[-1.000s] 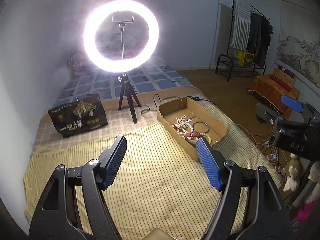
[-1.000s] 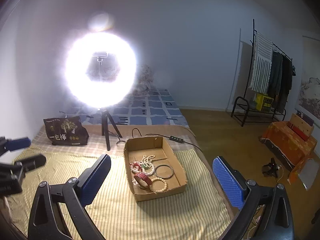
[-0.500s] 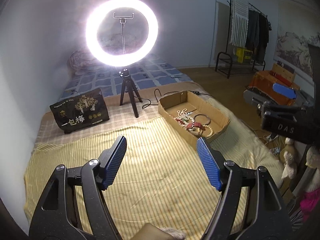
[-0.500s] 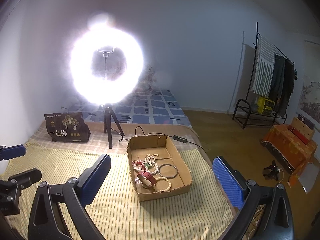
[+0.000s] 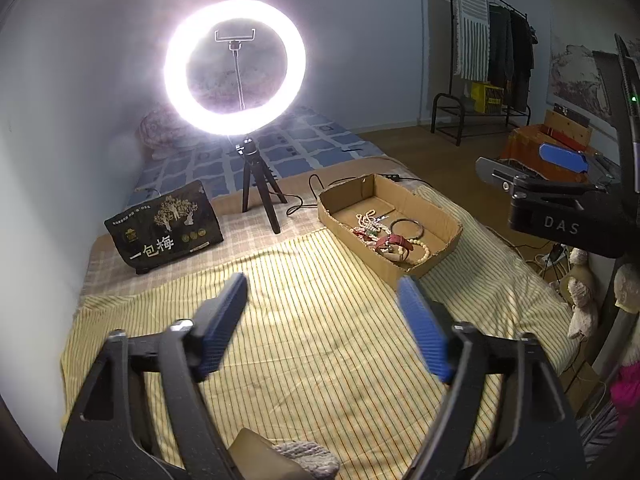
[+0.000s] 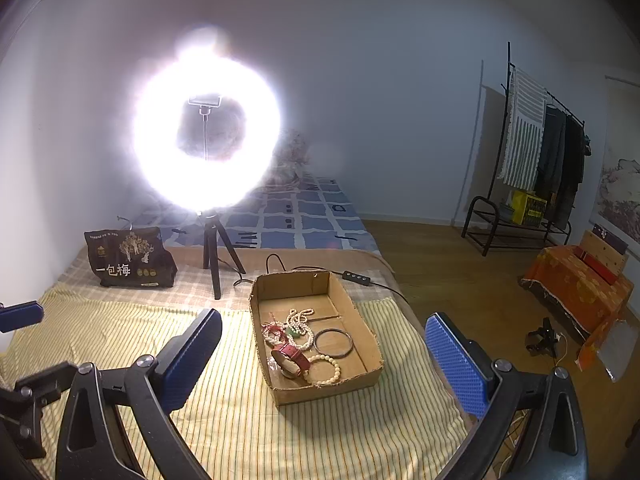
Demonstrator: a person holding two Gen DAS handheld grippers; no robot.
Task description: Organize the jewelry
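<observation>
An open cardboard box (image 6: 362, 322) (image 5: 442, 216) lies on the yellow striped bedspread (image 5: 312, 320). It holds a pearl necklace (image 6: 301, 320), a dark bangle (image 6: 334, 343), a red-strapped watch (image 6: 294, 358) and a cream bead bracelet (image 6: 329, 368). My left gripper (image 5: 322, 318) is open and empty, above the bedspread to the left of and nearer than the box. My right gripper (image 6: 322, 358) is open and empty, raised in front of the box. The right gripper also shows in the left wrist view (image 5: 560, 184), far right.
A lit ring light (image 5: 235, 67) on a small tripod (image 5: 258, 188) stands behind the box, its cable (image 5: 304, 196) trailing beside it. A black printed bag (image 5: 164, 229) sits at the back left. The bed's right edge drops to a wooden floor (image 6: 480, 300) with a clothes rack (image 6: 532, 148).
Both views have drifted: the box now sits further right and farther off in the left wrist view and more central in the right wrist view. Both grippers stay open and empty.
</observation>
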